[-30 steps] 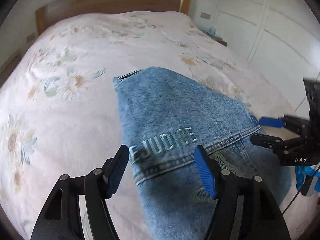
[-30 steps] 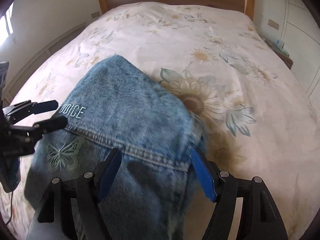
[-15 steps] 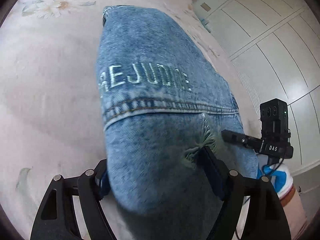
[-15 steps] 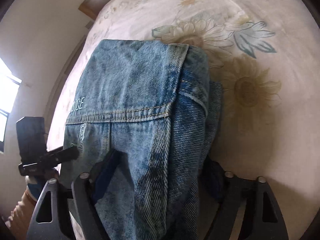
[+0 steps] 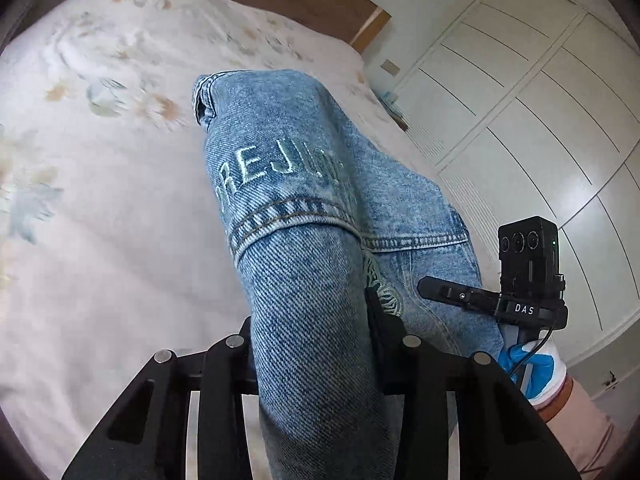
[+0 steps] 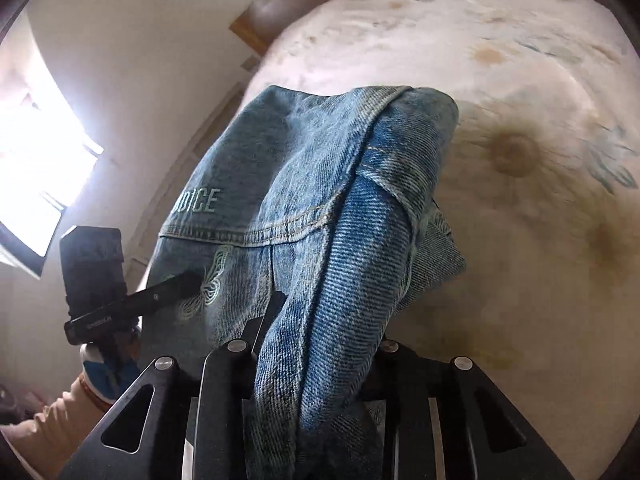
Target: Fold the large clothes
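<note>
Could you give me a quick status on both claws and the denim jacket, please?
Left claw shut on denim jacket. Right claw shut on its other side. Jacket bunched, lifted over the floral bedspread. Nothing in the way.

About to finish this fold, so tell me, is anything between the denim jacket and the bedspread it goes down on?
Nothing visible: both grippers, left gripper and right gripper, clamp the denim jacket, and the floral bedspread beyond looks bare.

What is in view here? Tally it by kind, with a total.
Denim jacket: 1
Grippers: 2, the left gripper and the right gripper, jaws of both clamped on denim
Bed: 1
Wardrobe: 1
Total: 5
</note>
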Available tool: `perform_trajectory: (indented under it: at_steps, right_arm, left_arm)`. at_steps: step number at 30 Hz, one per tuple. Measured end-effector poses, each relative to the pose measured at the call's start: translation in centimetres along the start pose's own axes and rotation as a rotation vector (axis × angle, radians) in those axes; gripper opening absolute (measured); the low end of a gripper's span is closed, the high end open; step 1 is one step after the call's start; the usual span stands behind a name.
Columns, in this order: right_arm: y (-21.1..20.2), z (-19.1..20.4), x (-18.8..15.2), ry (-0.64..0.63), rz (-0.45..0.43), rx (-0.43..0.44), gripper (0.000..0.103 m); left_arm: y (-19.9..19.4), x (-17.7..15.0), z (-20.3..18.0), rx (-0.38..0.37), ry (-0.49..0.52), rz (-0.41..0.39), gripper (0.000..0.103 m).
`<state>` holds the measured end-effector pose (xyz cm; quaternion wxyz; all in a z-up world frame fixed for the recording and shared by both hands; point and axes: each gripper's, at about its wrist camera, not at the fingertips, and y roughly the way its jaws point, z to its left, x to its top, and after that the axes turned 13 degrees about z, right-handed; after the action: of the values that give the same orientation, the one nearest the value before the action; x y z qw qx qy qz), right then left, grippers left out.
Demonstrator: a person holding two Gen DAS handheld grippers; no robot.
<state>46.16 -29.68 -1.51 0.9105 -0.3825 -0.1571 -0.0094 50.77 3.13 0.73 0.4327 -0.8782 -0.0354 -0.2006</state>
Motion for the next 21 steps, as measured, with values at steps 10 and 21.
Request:
perform_trajectory:
  at_steps: [10, 21]
  right_arm:
    - [10.8, 2.3, 0.6, 0.064, 0.115, 0.042, 0.035]
    - [6.5, 1.3, -3.2, 0.101, 0.081, -0.112, 0.055]
  left_arm:
    - [-0.4, -4.2, 6.1, 0.220, -0.061, 0.072, 0.055]
    - [-4.7, -9.7, 6.0, 0.255, -0.071, 0.025, 0.067]
